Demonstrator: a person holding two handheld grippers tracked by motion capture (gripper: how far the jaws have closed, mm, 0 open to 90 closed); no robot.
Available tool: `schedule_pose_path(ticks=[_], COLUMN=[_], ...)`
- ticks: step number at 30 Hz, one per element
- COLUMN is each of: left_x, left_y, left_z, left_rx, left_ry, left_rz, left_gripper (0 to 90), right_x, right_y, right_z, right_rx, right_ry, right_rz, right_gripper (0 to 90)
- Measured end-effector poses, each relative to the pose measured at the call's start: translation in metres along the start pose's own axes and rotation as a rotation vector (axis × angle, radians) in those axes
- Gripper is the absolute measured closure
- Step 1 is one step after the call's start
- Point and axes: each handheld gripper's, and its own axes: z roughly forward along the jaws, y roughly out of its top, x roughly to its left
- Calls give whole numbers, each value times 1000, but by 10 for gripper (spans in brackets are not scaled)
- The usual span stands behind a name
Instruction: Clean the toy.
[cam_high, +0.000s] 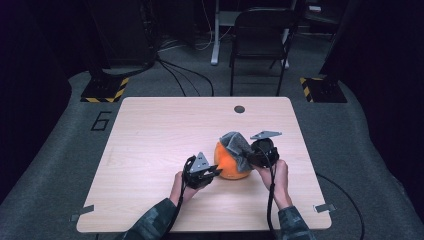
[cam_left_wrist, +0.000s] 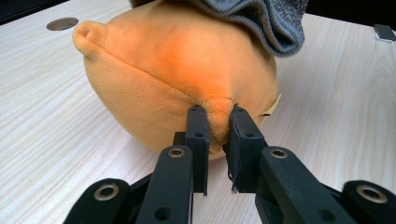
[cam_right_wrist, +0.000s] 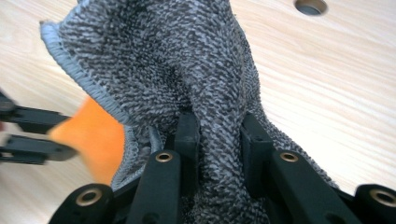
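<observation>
High view: "6" (cam_high: 101, 120) on floor; left jaws pinching orange plush (cam_high: 231, 162), right jaws gripping grey cloth (cam_high: 238, 145).

Orange plush toy (cam_left_wrist: 154, 70), speckled grey knit cloth (cam_right_wrist: 187, 60), pale wood-grain table (cam_high: 160, 130).

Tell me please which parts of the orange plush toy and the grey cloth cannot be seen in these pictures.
- Top of the orange plush toy: covered by the grey cloth, left gripper view.
- Toy's far side: hidden behind its own body, high view.
- Cloth's lower part: cut off by the bottom edge, between the right tool jaws.
- Toy's pinched fold: hidden between the left tool jaws.
</observation>
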Motion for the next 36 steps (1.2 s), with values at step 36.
schedule_pose_path(ticks=[36], left_x=[2], left_y=[-3], left_z=[1], left_rx=[0], left_ry=[-5], left_rz=[-13], left_gripper=[794], right_x=[-50], right_y=[-49], right_z=[54], right_rx=[212], right_ry=[-94], right_rz=[105], right_gripper=[753])
